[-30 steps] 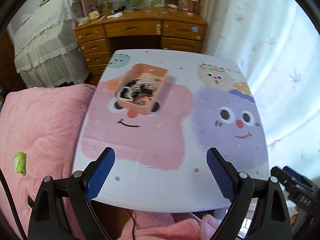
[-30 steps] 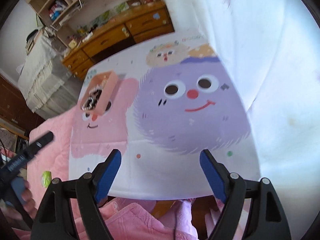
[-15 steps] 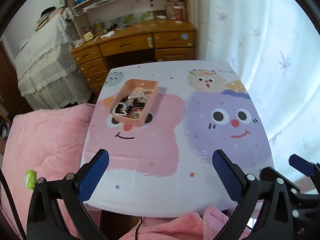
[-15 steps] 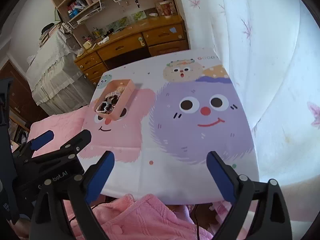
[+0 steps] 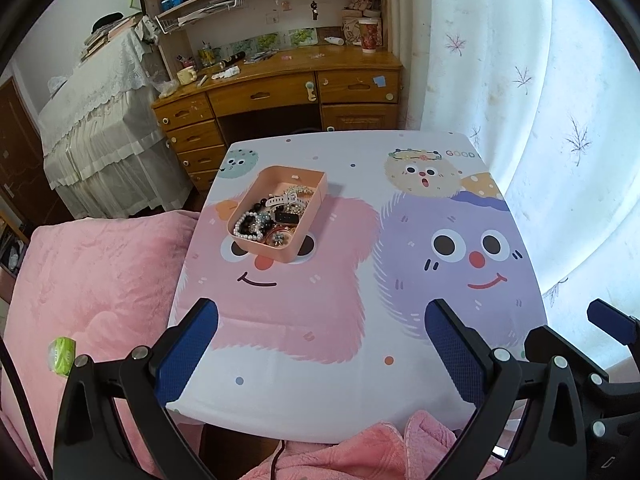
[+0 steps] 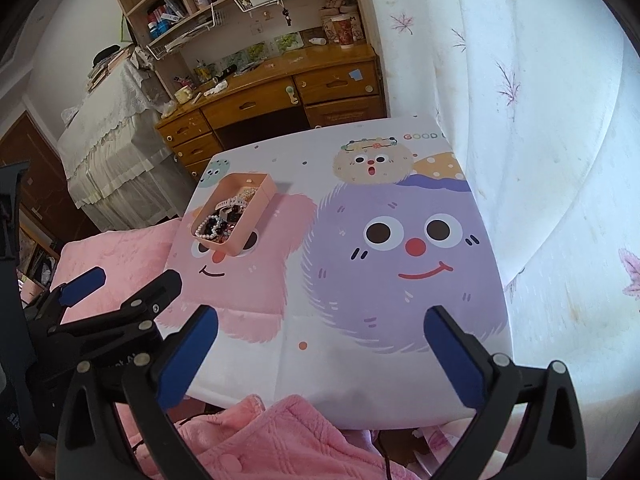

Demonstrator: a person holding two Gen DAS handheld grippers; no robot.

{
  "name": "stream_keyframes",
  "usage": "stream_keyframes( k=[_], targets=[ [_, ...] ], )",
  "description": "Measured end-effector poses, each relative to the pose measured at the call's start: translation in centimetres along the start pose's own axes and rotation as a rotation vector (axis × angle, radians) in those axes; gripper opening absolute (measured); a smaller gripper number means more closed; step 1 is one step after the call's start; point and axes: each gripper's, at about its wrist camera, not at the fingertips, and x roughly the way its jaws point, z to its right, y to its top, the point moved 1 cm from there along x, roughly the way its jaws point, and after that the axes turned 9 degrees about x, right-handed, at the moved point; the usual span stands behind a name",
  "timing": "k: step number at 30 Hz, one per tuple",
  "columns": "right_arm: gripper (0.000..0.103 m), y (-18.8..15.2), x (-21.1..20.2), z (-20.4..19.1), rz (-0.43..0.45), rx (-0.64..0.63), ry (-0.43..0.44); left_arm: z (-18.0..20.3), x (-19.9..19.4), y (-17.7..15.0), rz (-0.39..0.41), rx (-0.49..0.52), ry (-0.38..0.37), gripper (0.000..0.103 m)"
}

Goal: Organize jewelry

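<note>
A pink tray [image 5: 267,255] full of jewelry stands on the pink cartoon face of the printed table [image 5: 320,392]; it holds a pearl bracelet [image 5: 245,233], a white watch and dark beads. My left gripper [image 5: 320,320] hangs open above the table's near edge, well short of the tray, with nothing between its blue pads. In the right wrist view the tray [image 6: 256,216] lies far left. My right gripper [image 6: 320,320] hovers over the near edge below the purple face; its jaws are opening, with nothing between them. The left gripper [image 6: 120,292] shows beside it.
A wooden desk [image 5: 280,92] with shelves stands behind the table. A pink quilted bed [image 5: 92,280] with a small green item [image 5: 62,354] borders the table's left side. A white curtain [image 5: 560,120] hangs along the right. Pink cloth [image 5: 360,452] lies under the near edge.
Both grippers pulled back and up from the table, so more of the room shows. Both pairs of jaws spread wider. The tray stayed where it was.
</note>
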Motion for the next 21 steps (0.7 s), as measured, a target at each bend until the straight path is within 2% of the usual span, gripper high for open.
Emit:
stream_keyframes(
  k=[21],
  targets=[
    [0.103, 0.54, 0.17, 0.27, -0.012, -0.02, -0.008, 0.38, 0.32, 0.08, -0.029, -0.018, -0.01, 0.102]
  ],
)
